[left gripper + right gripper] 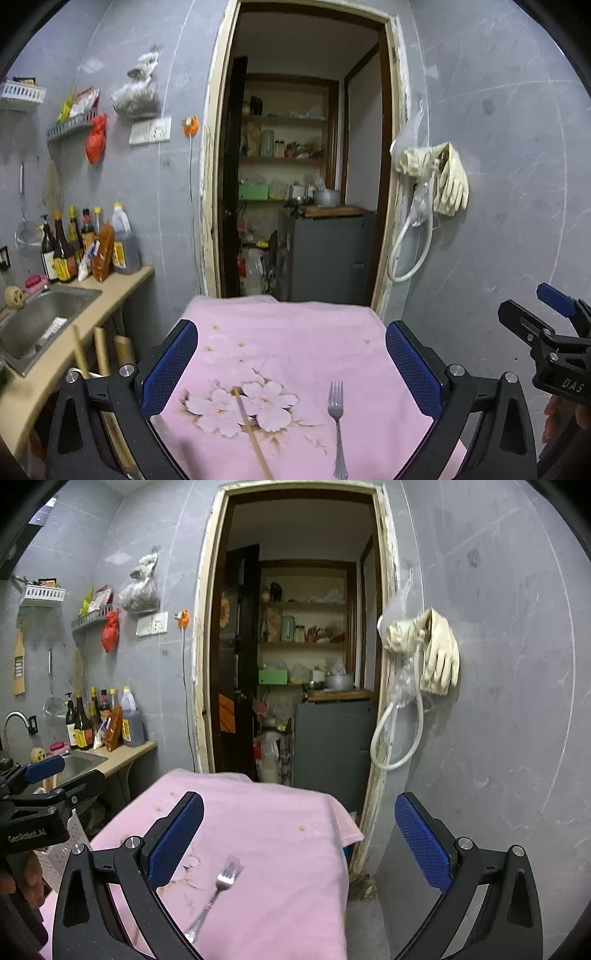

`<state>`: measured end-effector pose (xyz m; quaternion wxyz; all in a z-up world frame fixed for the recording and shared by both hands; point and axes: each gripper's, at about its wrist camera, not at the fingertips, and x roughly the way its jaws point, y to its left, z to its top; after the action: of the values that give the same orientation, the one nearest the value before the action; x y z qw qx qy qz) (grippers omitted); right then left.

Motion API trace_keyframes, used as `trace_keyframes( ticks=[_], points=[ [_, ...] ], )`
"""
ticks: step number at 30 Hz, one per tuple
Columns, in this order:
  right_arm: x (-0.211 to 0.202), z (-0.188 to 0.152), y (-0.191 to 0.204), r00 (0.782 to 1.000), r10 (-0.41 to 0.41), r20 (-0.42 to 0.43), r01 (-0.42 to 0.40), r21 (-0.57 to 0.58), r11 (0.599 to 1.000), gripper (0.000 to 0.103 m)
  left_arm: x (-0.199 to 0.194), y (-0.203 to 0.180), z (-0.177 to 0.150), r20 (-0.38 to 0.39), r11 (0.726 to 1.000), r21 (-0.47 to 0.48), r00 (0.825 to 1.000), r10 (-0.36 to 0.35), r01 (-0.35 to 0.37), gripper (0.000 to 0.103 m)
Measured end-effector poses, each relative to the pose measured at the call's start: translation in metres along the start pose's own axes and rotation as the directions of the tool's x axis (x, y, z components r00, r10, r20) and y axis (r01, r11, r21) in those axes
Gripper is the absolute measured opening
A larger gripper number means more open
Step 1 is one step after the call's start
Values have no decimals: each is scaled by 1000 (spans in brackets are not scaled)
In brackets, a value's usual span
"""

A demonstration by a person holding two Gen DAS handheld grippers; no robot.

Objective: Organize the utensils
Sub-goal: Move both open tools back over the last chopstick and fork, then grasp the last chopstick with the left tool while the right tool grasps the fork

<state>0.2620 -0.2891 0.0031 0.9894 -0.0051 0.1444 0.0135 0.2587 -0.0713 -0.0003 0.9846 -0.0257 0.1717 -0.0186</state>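
A metal fork [337,417] lies on a pink flowered cloth [288,332], tines pointing away from me. Left of it lies a wooden chopstick [251,432], slanting toward the near edge. My left gripper [291,365] hovers over the cloth, open wide, with the fork and the chopstick both showing between its blue pads and nothing gripped. In the right wrist view the fork [218,893] lies near the left pad of my right gripper [299,842], which is open and empty, its right finger past the cloth [266,823] edge.
A counter with a steel sink [40,321] and sauce bottles [81,247] stands at the left. Behind the cloth-covered table is an open doorway [303,166] to a pantry. Rubber gloves [443,177] and a hose hang on the right wall. The other gripper [554,339] shows at the right edge.
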Motion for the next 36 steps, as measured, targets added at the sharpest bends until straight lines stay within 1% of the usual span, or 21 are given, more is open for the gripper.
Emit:
trace_keyframes(
  ticks=[4, 8, 11, 15, 18, 20, 21, 22, 23, 24, 25, 26, 28, 31, 33, 35, 36],
  points=[
    [26, -14, -12, 999, 17, -33, -17, 2, 1000, 102, 25, -7, -7, -35, 1000, -18, 999, 20, -21, 102],
    [53, -31, -18, 997, 44, -64, -43, 9, 999, 102, 48, -10, -22, -58, 998, -36, 997, 55, -58, 102],
    [76, -46, -19, 994, 63, -95, -61, 23, 998, 102, 67, -8, -32, -90, 995, -51, 993, 77, -81, 102],
    [104, -67, -18, 983, 111, -145, -108, 33, 994, 102, 92, -1, -49, -151, 991, -60, 983, 107, -117, 102],
    [128, -82, -16, 966, 169, -194, -162, 51, 985, 102, 112, 8, -61, -213, 988, -69, 970, 119, -136, 102],
    [147, -92, -13, 945, 225, -236, -213, 76, 974, 101, 126, 16, -69, -253, 985, -87, 960, 121, -147, 102],
    [155, -96, -11, 935, 246, -254, -232, 86, 969, 101, 132, 21, -73, -267, 981, -95, 953, 140, -170, 102],
    [166, -100, -8, 920, 277, -278, -259, 99, 961, 101, 135, 23, -75, -274, 978, -99, 950, 149, -182, 102],
    [173, -104, -5, 910, 294, -291, -276, 105, 956, 101, 141, 27, -78, -286, 975, -110, 946, 155, -193, 101],
    [181, -109, 0, 896, 317, -312, -297, 110, 948, 101, 146, 31, -82, -300, 972, -120, 941, 159, -202, 99],
    [189, -113, 6, 882, 335, -331, -316, 111, 942, 96, 150, 33, -84, -309, 970, -123, 937, 162, -208, 94],
    [195, -117, 9, 873, 345, -343, -327, 110, 938, 92, 155, 36, -88, -324, 967, -126, 931, 169, -220, 90],
    [207, -127, 21, 851, 369, -375, -355, 108, 929, 88, 164, 41, -94, -348, 963, -127, 920, 183, -239, 87],
    [219, -140, 34, 826, 400, -398, -386, 120, 915, 83, 174, 48, -102, -376, 959, -133, 908, 185, -250, 81],
    [226, -146, 43, 808, 416, -416, -403, 124, 907, 77, 179, 52, -106, -397, 957, -139, 900, 182, -255, 78],
    [234, -152, 52, 785, 434, -443, -422, 131, 897, 68, 184, 57, -110, -424, 955, -156, 890, 166, -252, 73],
    [238, -155, 56, 770, 444, -458, -433, 135, 891, 67, 185, 58, -110, -432, 954, -166, 888, 158, -251, 71]
  ],
)
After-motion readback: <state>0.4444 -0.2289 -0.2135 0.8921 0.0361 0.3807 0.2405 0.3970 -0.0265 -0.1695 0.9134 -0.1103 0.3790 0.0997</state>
